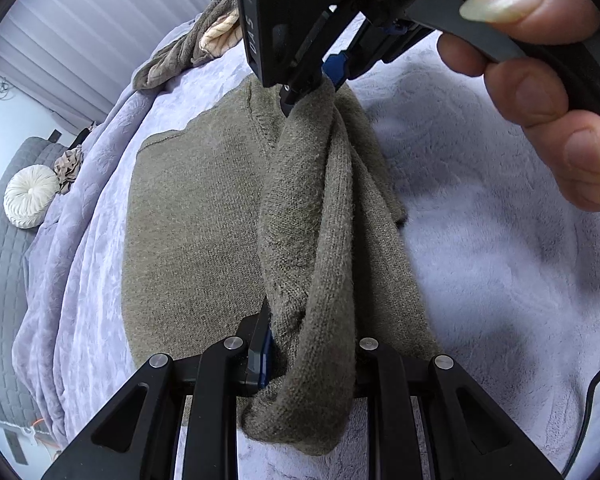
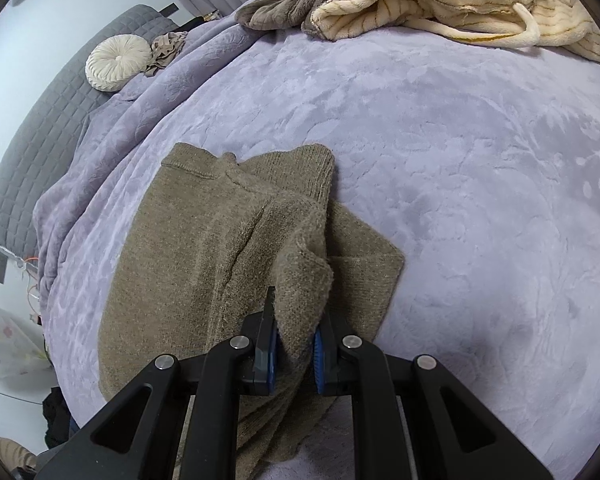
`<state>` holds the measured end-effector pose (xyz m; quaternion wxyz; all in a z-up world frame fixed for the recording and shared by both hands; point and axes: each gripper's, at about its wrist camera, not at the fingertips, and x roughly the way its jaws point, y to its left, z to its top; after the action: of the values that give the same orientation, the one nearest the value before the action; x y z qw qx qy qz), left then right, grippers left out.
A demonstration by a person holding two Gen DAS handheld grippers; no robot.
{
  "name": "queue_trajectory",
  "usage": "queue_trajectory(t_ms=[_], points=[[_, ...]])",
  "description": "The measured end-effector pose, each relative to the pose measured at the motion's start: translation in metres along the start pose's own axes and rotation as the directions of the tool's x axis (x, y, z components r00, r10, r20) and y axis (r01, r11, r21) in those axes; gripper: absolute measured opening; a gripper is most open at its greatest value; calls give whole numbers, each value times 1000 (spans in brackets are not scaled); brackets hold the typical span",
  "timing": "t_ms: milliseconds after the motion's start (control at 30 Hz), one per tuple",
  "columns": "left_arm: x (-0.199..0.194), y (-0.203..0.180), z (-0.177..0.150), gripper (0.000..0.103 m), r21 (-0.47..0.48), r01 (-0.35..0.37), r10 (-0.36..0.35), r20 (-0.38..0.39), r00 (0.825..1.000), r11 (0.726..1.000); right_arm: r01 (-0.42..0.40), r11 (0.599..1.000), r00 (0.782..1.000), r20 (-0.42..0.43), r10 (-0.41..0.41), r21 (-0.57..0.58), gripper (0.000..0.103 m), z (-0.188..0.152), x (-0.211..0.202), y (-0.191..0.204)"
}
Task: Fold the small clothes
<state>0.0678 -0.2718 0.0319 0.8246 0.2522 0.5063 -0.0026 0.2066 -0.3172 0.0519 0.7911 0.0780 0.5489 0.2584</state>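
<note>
Sweater (image 1: 188, 216) lies lengthwise away from left gripper (image 1: 308, 356); its edge stretches, seemingly taut, to right gripper (image 2: 296, 354), both clamped on knit.

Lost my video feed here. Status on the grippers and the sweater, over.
Left gripper and right gripper both clamped on the olive sweater. Its edge lifted, the rest flat on the lilac blanket. Nothing in the way.
</note>
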Motion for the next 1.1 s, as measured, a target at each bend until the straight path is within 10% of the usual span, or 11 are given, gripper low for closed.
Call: queue_trajectory(t_ms=[133, 267, 300, 433, 533, 667, 867, 1000, 1100], points=[[-4, 5, -1, 31, -9, 37, -37, 3, 999, 999, 37, 999, 999, -8, -37, -3, 20, 0, 4, 2], [-24, 34, -1, 90, -103, 187, -185, 30, 982, 977, 57, 998, 998, 5, -57, -1, 35, 3, -16, 9], [-33, 41, -4, 91, -118, 228, -223, 61, 973, 966, 56, 998, 998, 28, -56, -4, 37, 4, -25, 10], [-73, 76, -17, 91, -99, 467, -446, 181, 877, 879, 26, 1000, 988, 151, -24, -10, 45, 6, -72, 19], [-76, 110, -13, 91, -131, 530, -491, 246, 836, 838, -62, 998, 982, 176, 65, -26, 45, 10, -81, 29], [-22, 151, 7, 91, -302, 528, -486, 206, 849, 794, -99, 995, 990, 104, 97, 6, 45, 17, -45, 35], [54, 165, 18, 91, -410, 393, -402, 70, 913, 823, -39, 993, 999, 21, 36, 108, 43, 14, 14, 9], [79, 166, 12, 94, -451, 450, -482, 50, 875, 771, -64, 989, 998, 34, 60, 136, 41, 14, 17, 0], [66, 172, 8, 94, -451, 444, -469, 62, 881, 774, -24, 991, 999, 31, 20, 131, 42, 12, 4, 9]])
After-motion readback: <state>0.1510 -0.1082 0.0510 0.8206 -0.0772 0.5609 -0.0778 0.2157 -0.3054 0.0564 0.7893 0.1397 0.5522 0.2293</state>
